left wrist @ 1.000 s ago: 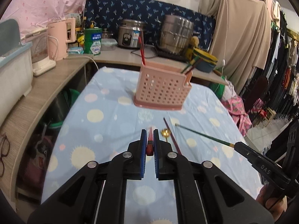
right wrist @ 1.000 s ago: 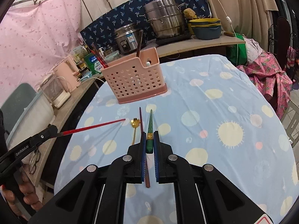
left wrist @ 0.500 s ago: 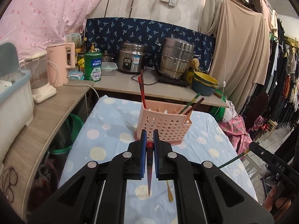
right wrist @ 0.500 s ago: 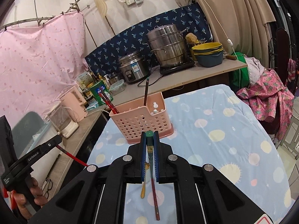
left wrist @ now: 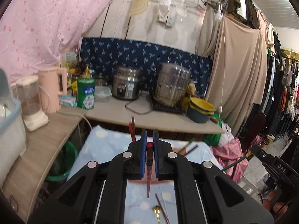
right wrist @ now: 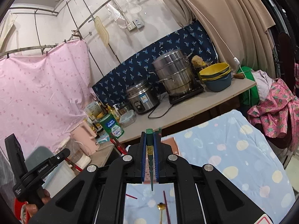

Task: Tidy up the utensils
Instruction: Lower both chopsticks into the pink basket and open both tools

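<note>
The red chopstick is pinched between the blue pads of the left gripper, its capped end poking up between the fingertips and its thin tip hanging down above the surface. The green chopstick, with a gold band on it, is clamped the same way in the right gripper, the jaws nearly closed on it. Below both, on the blue cloth with pale dots, lie a gold spoon and a dark red chopstick just beside it. The pink holder is mostly hidden behind the gripper fingers; more chopsticks stand up out of it.

In the left view the other gripper shows at the right edge, its black body marked "DAS". In the right view the left gripper's body reads "GenRobot.AI", with a hand around its grip.

Further back, on the counter, stand a green canister with a blue label too blurred to read, a rice cooker, a steel steamer pot and stacked yellow and blue bowls.
</note>
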`<state>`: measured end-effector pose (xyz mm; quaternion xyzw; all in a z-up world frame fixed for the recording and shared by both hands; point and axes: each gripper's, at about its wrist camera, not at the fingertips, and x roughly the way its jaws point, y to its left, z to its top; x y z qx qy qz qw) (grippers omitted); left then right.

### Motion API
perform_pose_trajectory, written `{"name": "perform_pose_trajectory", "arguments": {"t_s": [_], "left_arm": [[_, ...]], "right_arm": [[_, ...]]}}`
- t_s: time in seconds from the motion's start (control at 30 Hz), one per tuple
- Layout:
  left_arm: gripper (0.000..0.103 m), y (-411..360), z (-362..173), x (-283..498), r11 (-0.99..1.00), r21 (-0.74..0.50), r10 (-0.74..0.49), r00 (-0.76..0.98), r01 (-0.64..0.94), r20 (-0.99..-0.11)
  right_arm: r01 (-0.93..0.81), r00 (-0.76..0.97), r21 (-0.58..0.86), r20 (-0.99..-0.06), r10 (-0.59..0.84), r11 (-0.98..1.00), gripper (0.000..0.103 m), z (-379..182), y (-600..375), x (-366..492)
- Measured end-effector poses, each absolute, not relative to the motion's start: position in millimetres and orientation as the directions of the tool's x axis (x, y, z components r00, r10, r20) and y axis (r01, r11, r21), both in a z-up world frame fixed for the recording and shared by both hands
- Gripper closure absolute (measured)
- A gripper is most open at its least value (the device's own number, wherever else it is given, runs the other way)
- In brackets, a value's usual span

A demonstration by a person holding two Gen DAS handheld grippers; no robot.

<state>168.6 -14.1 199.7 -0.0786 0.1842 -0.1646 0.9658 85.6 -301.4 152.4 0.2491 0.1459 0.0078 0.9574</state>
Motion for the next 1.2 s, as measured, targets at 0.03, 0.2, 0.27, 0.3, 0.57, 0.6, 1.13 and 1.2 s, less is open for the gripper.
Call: {"name": "perform_pose_trajectory", "arguments": {"t_s": [0.03,0.2,0.27,0.3,0.57,0.6,1.13,1.2], "left_arm": [[0.096,-16,206,173,0.935,-0.209,-0.341,0.885,0.285,-0.316],[0.096,-19,232,193,0.934,-0.221,-0.332,0.913,0.282,-0.237],[0.096,-19,240,199,0.932,-0.229,-0.327,0.923,0.280,-0.201],[0.096,-19,244,202,0.930,-0.236,-0.326,0.928,0.280,-0.182],[0.096,-20,252,239,0.939,-0.249,-0.272,0.955,0.237,-0.117],[0.096,-22,252,243,0.941,-0.246,-0.266,0.957,0.232,-0.118],[0.096,-34,189,282,0.948,-0.247,-0.269,0.923,0.203,-0.274],[0.096,-35,186,281,0.948,-0.244,-0.269,0.921,0.203,-0.281]], "right_arm": [[0.056,0.962,0.485,-0.260,0.083,0.873,0.096,156,-303,91],[0.029,0.976,0.538,-0.197,0.092,0.842,0.096,170,-313,118],[0.025,0.981,0.546,-0.176,0.086,0.838,0.096,175,-315,128],[0.023,0.982,0.549,-0.167,0.082,0.836,0.096,178,-316,134],[0.030,0.979,0.558,-0.184,0.088,0.829,0.096,173,-317,175],[0.035,0.977,0.556,-0.195,0.090,0.830,0.096,170,-316,179],[0.092,0.937,0.528,-0.332,0.106,0.844,0.096,120,-305,211],[0.095,0.935,0.527,-0.339,0.106,0.845,0.096,118,-303,212]]}}
